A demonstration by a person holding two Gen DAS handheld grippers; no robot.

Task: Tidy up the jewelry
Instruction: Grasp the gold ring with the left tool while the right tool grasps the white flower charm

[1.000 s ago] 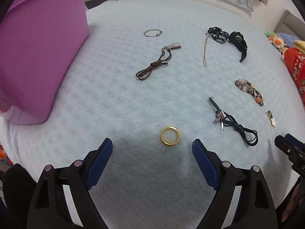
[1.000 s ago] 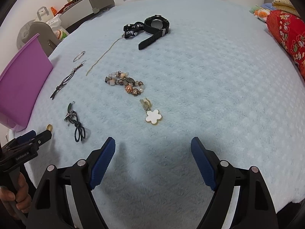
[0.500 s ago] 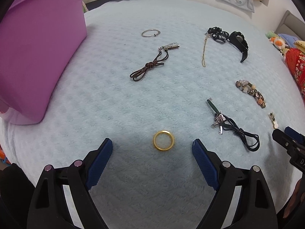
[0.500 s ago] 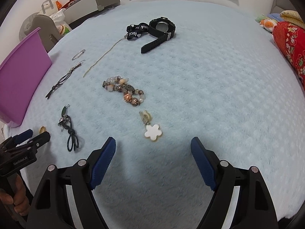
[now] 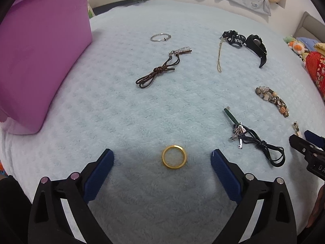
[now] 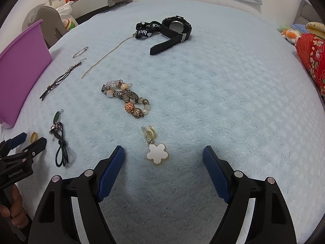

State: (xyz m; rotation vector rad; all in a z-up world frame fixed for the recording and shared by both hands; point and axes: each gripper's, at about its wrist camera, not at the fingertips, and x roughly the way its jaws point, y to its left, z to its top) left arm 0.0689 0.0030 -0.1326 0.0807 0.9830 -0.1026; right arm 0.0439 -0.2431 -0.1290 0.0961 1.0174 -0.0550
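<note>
- Your gold ring (image 5: 174, 157) lies flat on the pale blue blanket (image 5: 121, 105), right between the spread fingers of your left gripper (image 5: 162, 158), touching neither blue pad.
- Your left gripper is wide open and has hold of nothing.
- Your right gripper (image 6: 163, 154) is just as wide open and empty; the white flower earring (image 6: 156, 152) lies between its fingers, nearer the left one, with its clip pointing away from you.
- Just beyond the earring sits the beaded bracelet (image 6: 127, 98), bunched in a loose heap.
- Between your two grippers lies the black cord with charms (image 5: 256, 142), its green pendant end pointing away from you.
- Farther up the blanket you have the brown cord bracelet (image 5: 158, 71), and past it the thin silver bangle (image 5: 160, 37).
- A thin gold chain (image 5: 219, 57) runs down from the black printed strap (image 6: 147, 29), which touches the black watch (image 6: 174, 31).
- The purple bin (image 5: 38, 57) stands on the blanket's left edge, well apart from the ring.
- A red patterned cushion (image 6: 312, 59) lies at the far right.
</note>
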